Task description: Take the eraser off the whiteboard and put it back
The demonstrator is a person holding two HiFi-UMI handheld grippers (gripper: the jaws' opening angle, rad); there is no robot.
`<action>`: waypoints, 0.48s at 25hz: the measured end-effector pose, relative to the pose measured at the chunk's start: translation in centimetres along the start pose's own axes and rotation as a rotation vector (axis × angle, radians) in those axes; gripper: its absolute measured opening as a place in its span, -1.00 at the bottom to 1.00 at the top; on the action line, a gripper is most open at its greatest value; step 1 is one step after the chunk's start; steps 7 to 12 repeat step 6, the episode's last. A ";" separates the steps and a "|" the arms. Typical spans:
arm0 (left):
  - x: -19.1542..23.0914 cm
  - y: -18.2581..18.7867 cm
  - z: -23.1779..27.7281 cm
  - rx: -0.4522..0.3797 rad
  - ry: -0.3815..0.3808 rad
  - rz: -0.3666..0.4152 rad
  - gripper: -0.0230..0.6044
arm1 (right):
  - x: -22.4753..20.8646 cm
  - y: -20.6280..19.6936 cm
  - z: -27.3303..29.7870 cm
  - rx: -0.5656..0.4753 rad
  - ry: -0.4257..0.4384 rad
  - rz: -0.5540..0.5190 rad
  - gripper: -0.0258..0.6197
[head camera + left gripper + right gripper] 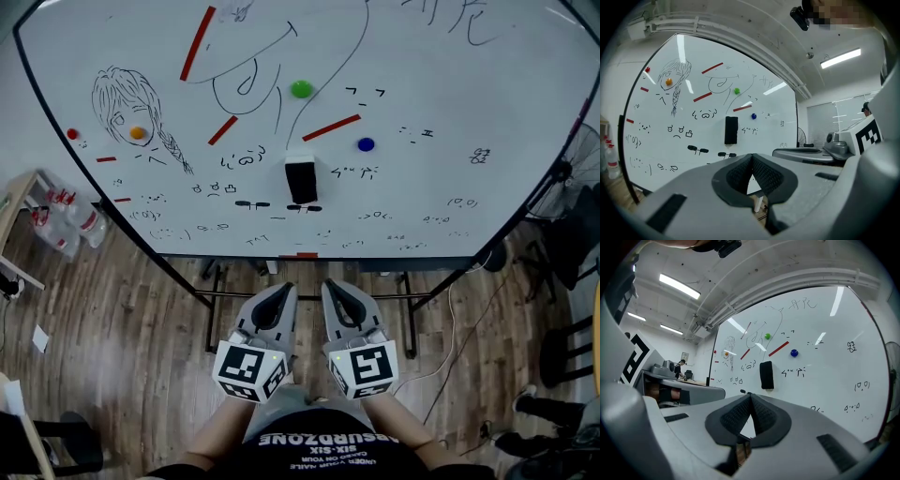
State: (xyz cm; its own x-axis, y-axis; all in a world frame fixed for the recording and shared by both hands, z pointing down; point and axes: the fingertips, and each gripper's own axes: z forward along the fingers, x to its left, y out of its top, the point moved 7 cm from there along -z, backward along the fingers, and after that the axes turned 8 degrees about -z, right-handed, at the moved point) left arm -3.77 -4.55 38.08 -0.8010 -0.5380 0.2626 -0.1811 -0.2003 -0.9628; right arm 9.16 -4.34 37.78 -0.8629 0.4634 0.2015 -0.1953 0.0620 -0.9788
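A black eraser (301,178) clings upright to the whiteboard (450,122), near its lower middle; it also shows as the eraser (731,130) in the left gripper view and the eraser (766,375) in the right gripper view. Both grippers are held side by side below the board, well short of it. My left gripper (282,290) is shut, its tips touching, with nothing between them. My right gripper (335,286) is shut and empty too. Both point level at the board.
Red (73,134), orange (138,133), green (300,89) and blue (366,144) round magnets and red strips (331,127) sit on the board among drawings. The board's stand legs (214,300) rise from a wooden floor. Bottles (66,216) stand at left, a fan (577,169) at right.
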 end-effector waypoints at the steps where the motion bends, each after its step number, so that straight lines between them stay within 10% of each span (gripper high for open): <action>1: -0.1 0.0 0.0 -0.001 0.001 0.000 -0.91 | -0.1 0.0 0.0 -0.001 0.001 -0.001 -0.92; 12: -0.4 0.2 0.4 -0.004 -0.001 0.001 -0.91 | -0.5 0.0 -0.1 0.002 -0.002 0.001 -0.92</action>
